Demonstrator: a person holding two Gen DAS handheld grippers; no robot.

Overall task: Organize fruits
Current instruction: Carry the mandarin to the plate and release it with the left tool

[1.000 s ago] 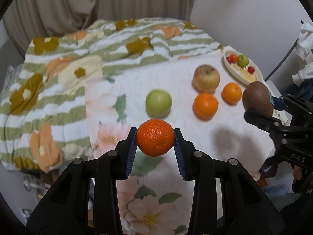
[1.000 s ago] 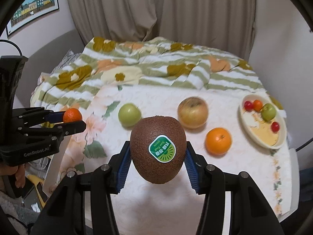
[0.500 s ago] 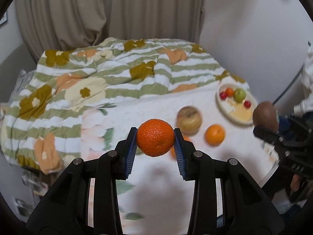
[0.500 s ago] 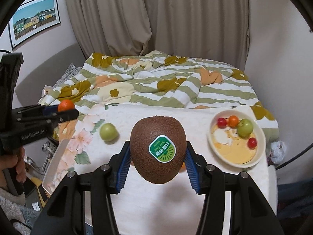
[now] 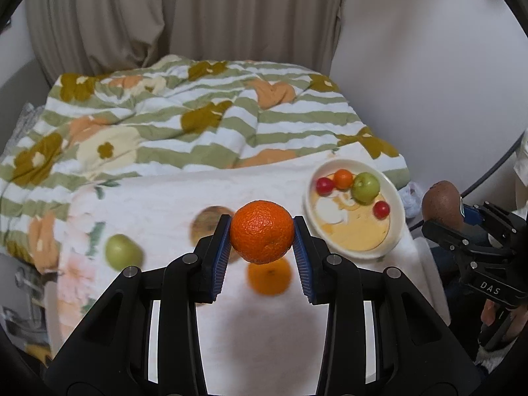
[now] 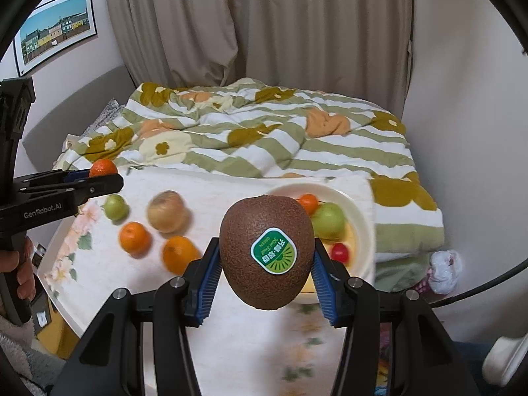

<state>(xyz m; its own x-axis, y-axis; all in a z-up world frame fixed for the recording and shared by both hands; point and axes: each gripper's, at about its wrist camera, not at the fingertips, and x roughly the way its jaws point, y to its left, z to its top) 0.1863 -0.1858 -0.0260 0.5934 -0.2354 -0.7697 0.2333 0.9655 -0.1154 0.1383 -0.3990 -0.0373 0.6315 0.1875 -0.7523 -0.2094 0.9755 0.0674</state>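
My left gripper (image 5: 261, 241) is shut on a small orange mandarin (image 5: 261, 231), held above the white floral tabletop. My right gripper (image 6: 266, 264) is shut on a brown kiwi (image 6: 266, 250) with a green sticker, just in front of the cream plate (image 6: 361, 231). That plate (image 5: 394, 208) holds a green apple (image 5: 365, 187), a small orange fruit (image 5: 343, 178) and two red ones. On the table lie a green apple (image 6: 115, 207), a tan apple (image 6: 166, 211) and two oranges (image 6: 134, 237). In the left wrist view the right gripper (image 5: 462, 227) with the kiwi shows at the right edge.
A rumpled green-striped floral blanket (image 5: 184, 115) covers the bed behind the table. Curtains (image 6: 264, 33) and a white wall stand at the back, with a framed picture (image 6: 56, 33) at left. A person's hand (image 6: 19, 264) grips the left tool's handle.
Both grippers have swept to the right across the table with their fruits still held. The plate now lies much nearer to both, and the loose fruits have shifted left in view.
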